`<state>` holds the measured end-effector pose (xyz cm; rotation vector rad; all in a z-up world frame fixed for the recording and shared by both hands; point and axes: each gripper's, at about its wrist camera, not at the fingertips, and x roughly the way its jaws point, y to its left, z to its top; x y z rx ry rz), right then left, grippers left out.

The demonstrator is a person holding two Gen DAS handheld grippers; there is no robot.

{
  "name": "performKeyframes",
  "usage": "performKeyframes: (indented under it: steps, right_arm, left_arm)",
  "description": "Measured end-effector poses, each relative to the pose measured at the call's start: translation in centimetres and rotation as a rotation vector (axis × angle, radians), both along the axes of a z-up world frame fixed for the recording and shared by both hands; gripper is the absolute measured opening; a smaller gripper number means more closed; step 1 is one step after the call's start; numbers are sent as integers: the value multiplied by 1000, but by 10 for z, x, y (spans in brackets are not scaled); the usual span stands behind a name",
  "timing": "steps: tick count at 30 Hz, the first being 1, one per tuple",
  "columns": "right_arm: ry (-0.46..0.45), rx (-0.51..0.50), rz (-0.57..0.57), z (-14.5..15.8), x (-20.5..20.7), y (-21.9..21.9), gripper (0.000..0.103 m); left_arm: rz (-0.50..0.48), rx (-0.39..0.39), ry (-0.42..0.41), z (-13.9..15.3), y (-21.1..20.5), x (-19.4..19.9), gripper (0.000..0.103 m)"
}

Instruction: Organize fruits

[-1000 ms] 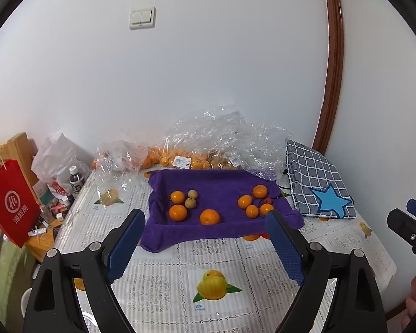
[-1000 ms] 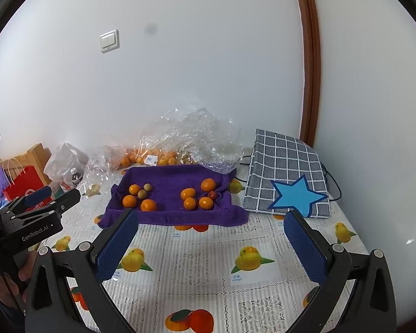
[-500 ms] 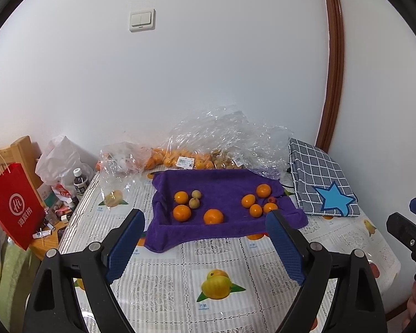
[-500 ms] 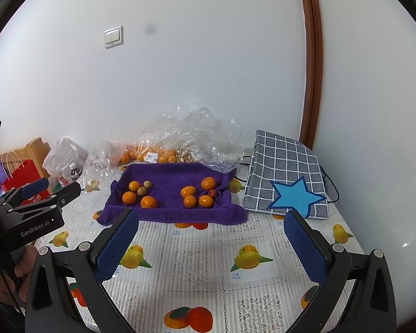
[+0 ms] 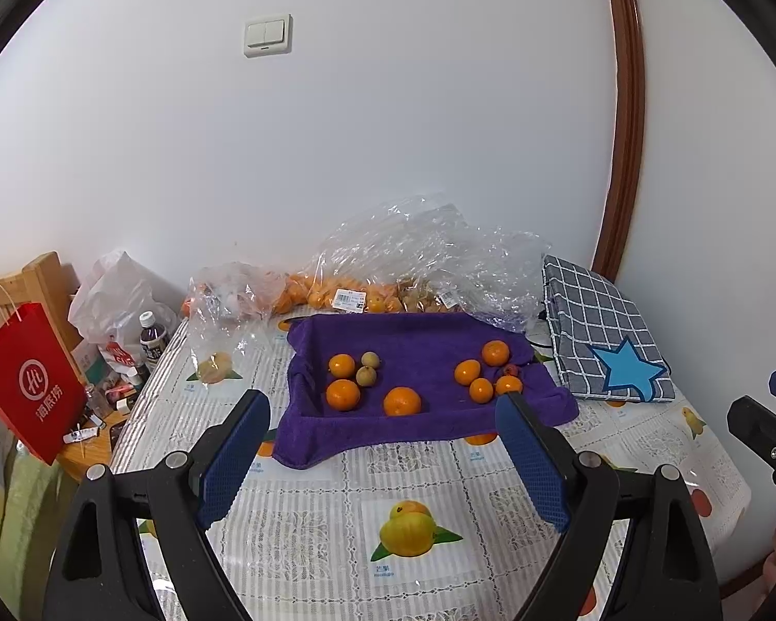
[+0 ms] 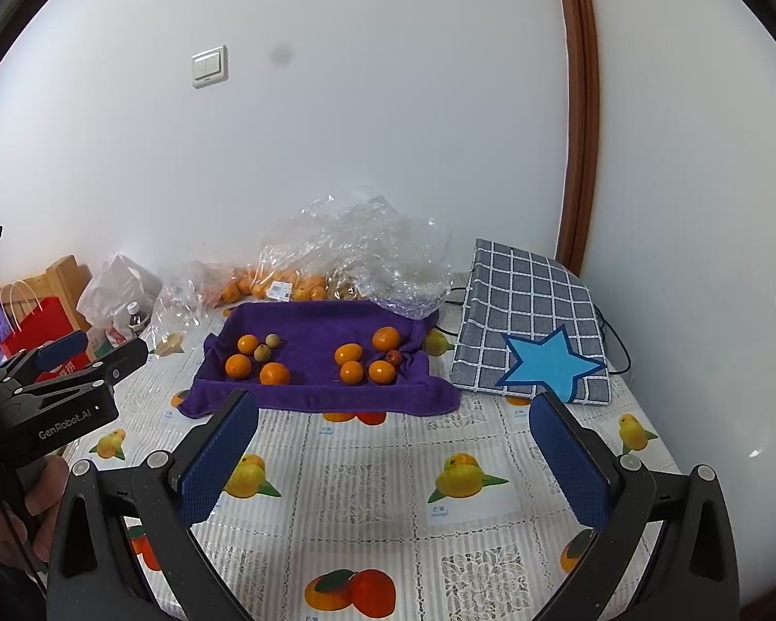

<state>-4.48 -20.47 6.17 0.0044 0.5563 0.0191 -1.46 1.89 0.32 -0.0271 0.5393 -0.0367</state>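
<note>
A deep purple towel (image 6: 315, 362) carried orange fruits (image 6: 386, 338) and two dull tan-green ones (image 6: 262, 352). The worktop (image 6: 367, 491) wore a white lace-patterned cloth with printed yellow and orange fruit squares — beside it lay a grey pouch (image 6: 530, 321) with a white grid and a bright blue star. A red paper bag (image 5: 28, 388) bore white lettering — the gripper pads (image 6: 217, 460) were dark blue on black arms.

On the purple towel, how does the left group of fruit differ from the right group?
The left group mixes three oranges with two small tan-green fruits; the right group has four oranges and one small red fruit. The left group spreads wider, with one orange lying apart toward the middle; the right group sits tighter, near the purple towel's right edge. Both lie loose on the towel, clear of both grippers.
</note>
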Motion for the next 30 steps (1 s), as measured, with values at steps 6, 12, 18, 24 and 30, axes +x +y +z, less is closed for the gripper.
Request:
performKeyframes:
  steps: [6,12,18,24,30]
  right_arm:
    - [0,-13,-9,0,-1,1,103]
    - [-7,-11,-4,1,-2,1,103]
    - [-14,-8,-2,3,-4,0,103]
    - [-23,-11,-3,5,-8,1,103]
    - [-26,-11,0,6,-9,-1,103]
  left_arm:
    - [1,0,0,0,1,1,89]
    - [2,-1,1,0,2,0,89]
    - [2,-3,-2,0,2,-1,89]
    - [4,-3,-3,-1,2,-2,89]
    - [3,-2,-2,-1,2,-1,89]
